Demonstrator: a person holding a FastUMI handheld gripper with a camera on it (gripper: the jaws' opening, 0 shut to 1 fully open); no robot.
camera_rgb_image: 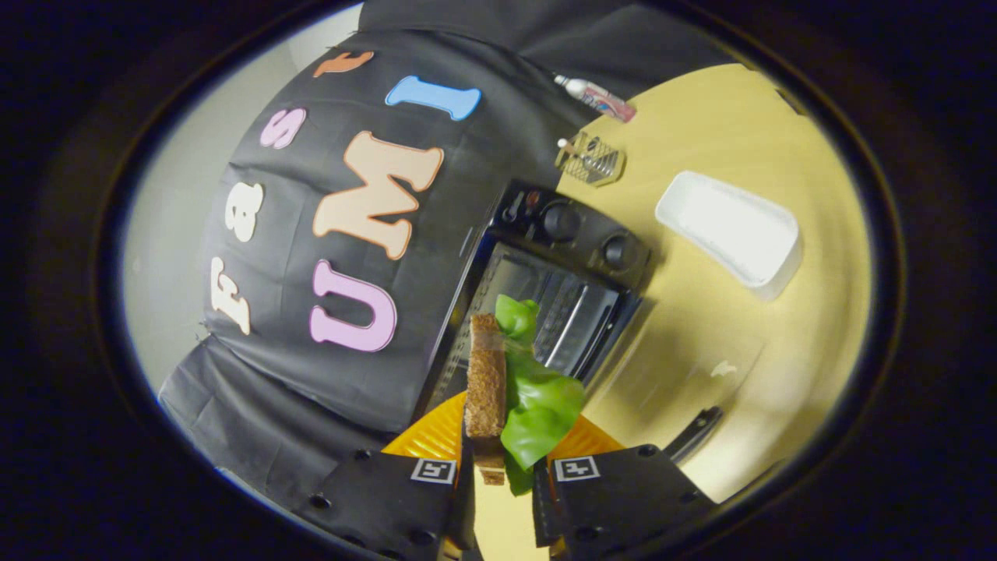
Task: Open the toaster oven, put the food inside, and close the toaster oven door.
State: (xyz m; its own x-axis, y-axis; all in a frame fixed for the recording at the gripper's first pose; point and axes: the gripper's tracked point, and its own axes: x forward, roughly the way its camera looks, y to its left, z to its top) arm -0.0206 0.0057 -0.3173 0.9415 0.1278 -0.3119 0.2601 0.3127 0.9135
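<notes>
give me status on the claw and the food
Claw shut on sandwich. Toaster oven just ahead, door down, open. Nothing between food and opening.

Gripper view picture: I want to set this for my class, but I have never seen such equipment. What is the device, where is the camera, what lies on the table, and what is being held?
There is no robot here. A person carries a hand-held gripper, a tool with two fingers, and a fisheye camera rides on it, looking forward along those fingers. That is why the scene looks round and tilted.

The fingers are closed on a sandwich: brown bread with green lettuce sticking out.

Just beyond it stands a black toaster oven with its glass door folded open on the yellow table. Past the oven lie a white tray, a small wire rack and a small tube. Something orange sits just behind the fingers; I cannot tell what it is.
</notes>
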